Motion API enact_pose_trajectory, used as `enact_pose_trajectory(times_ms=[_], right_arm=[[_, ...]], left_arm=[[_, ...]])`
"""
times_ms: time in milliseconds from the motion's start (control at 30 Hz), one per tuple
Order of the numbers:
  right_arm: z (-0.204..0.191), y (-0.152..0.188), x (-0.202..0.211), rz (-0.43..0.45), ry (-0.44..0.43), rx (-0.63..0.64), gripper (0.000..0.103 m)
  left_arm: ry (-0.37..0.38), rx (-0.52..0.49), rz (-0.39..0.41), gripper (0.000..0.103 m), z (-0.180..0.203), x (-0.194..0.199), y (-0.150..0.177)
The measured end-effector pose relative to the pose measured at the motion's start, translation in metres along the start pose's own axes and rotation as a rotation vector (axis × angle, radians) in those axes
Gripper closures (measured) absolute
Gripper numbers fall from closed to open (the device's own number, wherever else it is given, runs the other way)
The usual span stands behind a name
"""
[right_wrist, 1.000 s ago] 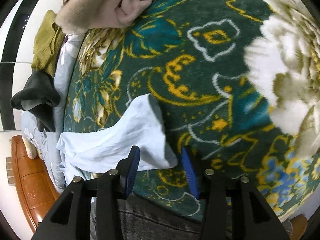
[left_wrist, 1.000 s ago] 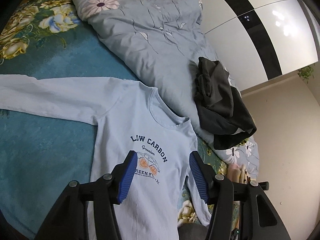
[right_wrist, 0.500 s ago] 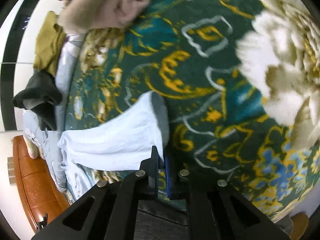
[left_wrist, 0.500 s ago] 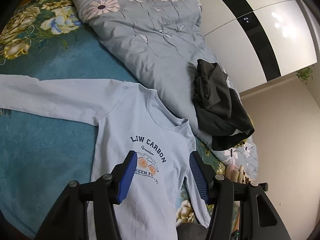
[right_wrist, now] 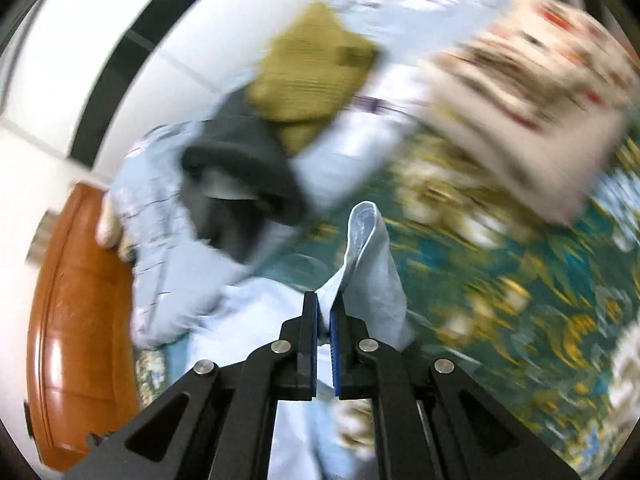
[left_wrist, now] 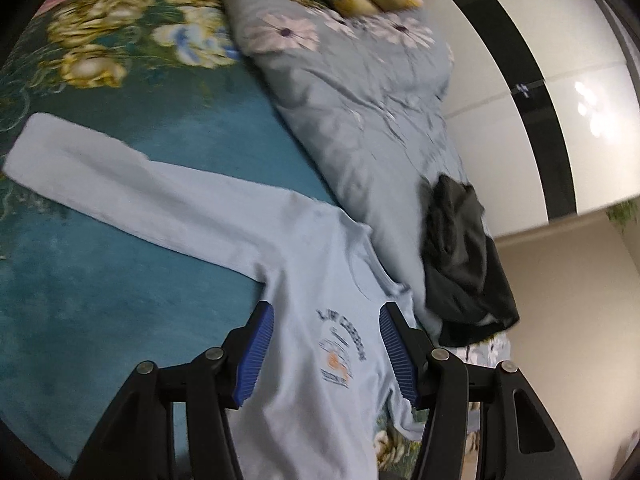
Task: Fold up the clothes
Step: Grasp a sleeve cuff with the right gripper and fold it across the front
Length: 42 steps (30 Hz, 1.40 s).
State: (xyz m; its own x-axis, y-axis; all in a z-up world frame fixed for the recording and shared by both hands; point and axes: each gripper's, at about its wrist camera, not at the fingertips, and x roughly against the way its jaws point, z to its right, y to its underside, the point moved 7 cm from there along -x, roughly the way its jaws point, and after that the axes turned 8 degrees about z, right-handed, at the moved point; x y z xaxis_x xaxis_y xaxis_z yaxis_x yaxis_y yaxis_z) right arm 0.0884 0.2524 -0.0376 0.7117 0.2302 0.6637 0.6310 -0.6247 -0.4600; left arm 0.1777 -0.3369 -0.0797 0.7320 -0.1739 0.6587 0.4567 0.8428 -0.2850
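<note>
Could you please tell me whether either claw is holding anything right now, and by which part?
The right claw is shut on the cuff end of the light blue long-sleeved shirt's sleeve, lifted off the bed. The left claw is open, holding nothing.

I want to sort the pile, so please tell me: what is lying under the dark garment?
The dark garment lies on the grey-blue flowered quilt. Whatever else is beneath it is covered and cannot be seen.

Matt pale-blue cloth shirt point(left_wrist: 304, 280), plush floral blanket point(left_wrist: 100, 288), glossy wooden headboard point(right_wrist: 76, 312), ribbed blue jaws.
</note>
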Motion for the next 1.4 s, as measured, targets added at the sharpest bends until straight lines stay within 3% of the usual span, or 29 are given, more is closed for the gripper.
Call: enact_pose_trajectory(times_ms=[200, 367, 533, 767, 1067, 1200, 1400], right_arm=[[-0.129, 0.001, -0.048, -0.034, -0.133, 0.194, 0.098], [-0.212, 0.036, -0.099, -0.113, -0.216, 0.291, 0.098], [-0.264, 0.084, -0.150, -0.201, -0.246, 0.346, 0.098], [-0.306, 0.179, -0.233, -0.375, -0.191, 0.467, 0.098], [-0.305, 0.265, -0.285, -0.535, -0.108, 0.610, 0.098], [-0.300, 0.283, -0.289, -0.591, -0.120, 0.620, 0.095], [-0.278, 0.257, -0.267, -0.561, -0.153, 0.598, 0.089]], left_arm=[[-0.041, 0.103, 0.064, 0.043, -0.052, 0.010, -0.025], [-0.078, 0.187, 0.110, 0.043, -0.095, 0.017, -0.039], [-0.107, 0.244, 0.138, 0.043, -0.127, 0.021, -0.048], [-0.125, 0.269, 0.117, 0.043, -0.149, 0.010, -0.051], [-0.124, 0.254, 0.070, 0.043, -0.147, -0.012, -0.049], [-0.115, 0.229, 0.034, 0.043, -0.136, -0.026, -0.042], [-0.081, 0.158, -0.024, 0.043, -0.103, -0.054, -0.031]])
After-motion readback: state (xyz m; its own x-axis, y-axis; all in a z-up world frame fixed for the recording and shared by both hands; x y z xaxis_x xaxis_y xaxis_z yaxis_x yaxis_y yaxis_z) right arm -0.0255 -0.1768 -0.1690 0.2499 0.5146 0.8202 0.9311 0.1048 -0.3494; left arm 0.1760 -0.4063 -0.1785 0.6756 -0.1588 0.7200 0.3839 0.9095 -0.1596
